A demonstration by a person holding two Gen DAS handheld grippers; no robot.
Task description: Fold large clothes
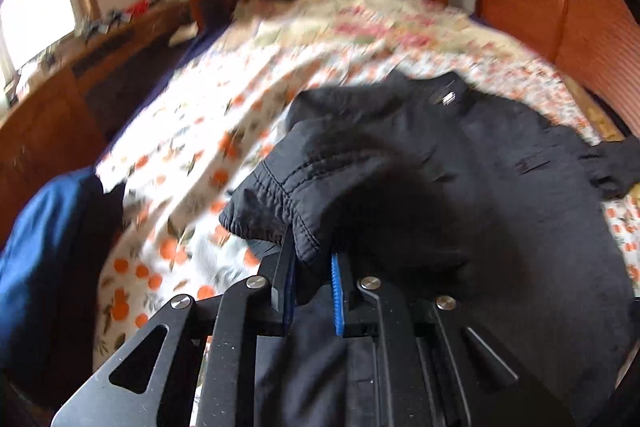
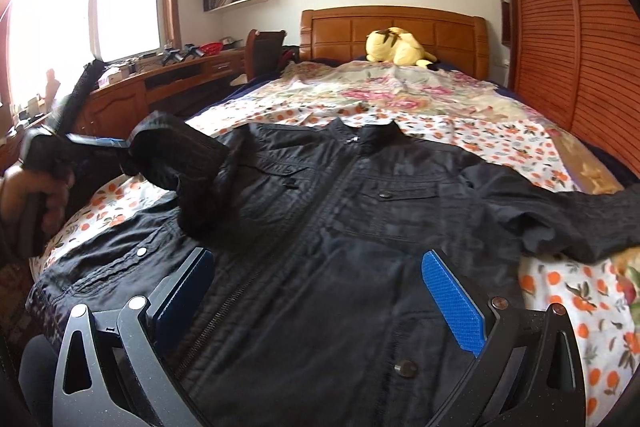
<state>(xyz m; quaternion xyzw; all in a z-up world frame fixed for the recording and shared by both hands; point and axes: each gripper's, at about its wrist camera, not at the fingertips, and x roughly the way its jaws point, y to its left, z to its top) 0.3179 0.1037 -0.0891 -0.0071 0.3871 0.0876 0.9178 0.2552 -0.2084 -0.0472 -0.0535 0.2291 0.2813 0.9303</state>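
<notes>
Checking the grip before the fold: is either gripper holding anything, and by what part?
The left gripper holds the black zip-front jacket by its sleeve cuff. The right gripper holds nothing.

We see the black jacket (image 2: 340,195) as matt woven cloth with stitched seams and dull metal snaps — its cuff (image 1: 276,203) puckered. The bedspread (image 2: 420,107) is soft printed cotton, the headboard (image 2: 394,35) glossy varnished wood, the gripper pads (image 2: 452,303) ribbed blue plastic.

Jacket (image 2: 340,195) flat on the bedspread (image 2: 400,99), collar toward the headboard (image 2: 394,27), plush toy (image 2: 396,47) behind.
</notes>
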